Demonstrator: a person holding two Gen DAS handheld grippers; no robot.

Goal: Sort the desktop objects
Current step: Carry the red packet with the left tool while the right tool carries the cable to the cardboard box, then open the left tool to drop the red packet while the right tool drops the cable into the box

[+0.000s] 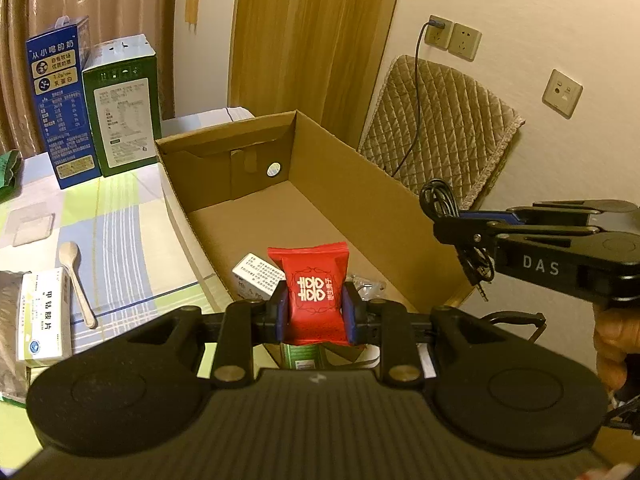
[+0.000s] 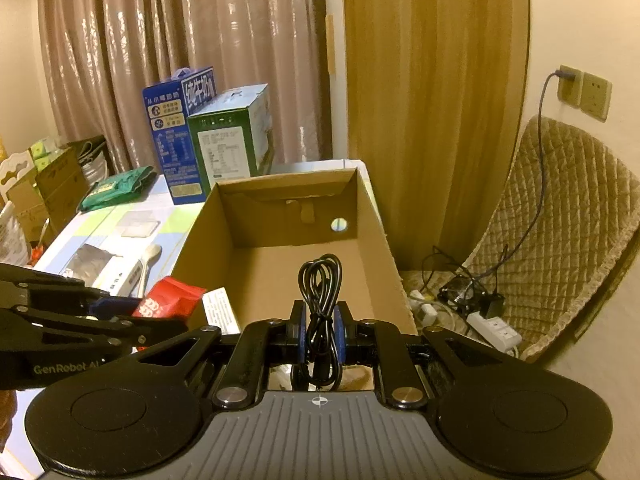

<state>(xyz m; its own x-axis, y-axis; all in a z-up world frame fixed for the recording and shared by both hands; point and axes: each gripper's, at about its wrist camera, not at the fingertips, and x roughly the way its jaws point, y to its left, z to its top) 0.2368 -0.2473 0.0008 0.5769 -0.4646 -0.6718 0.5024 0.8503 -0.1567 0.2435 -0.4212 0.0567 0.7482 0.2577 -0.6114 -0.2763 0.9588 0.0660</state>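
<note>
Over the cardboard box (image 1: 248, 184), left claw (image 1: 315, 309) pinches red packet (image 1: 313, 292), right claw (image 2: 320, 330) grips cable (image 2: 320, 280).

**Two wrist cameras looking into one box from the near end**

The left wrist camera is sitting just behind the left gripper (image 1: 314, 312), looking forward and slightly down along its fingers into the near end of the cardboard box (image 1: 348, 168), close above its rim. The right wrist camera is riding behind the right gripper (image 2: 320, 330), facing the same way from farther right and slightly farther back. Both views are sharing the box (image 2: 288, 200), the two cartons (image 1: 90, 96) (image 2: 208, 136) by the curtain, the chair and wall sockets. Each is also catching the other gripper at its edge.
</note>
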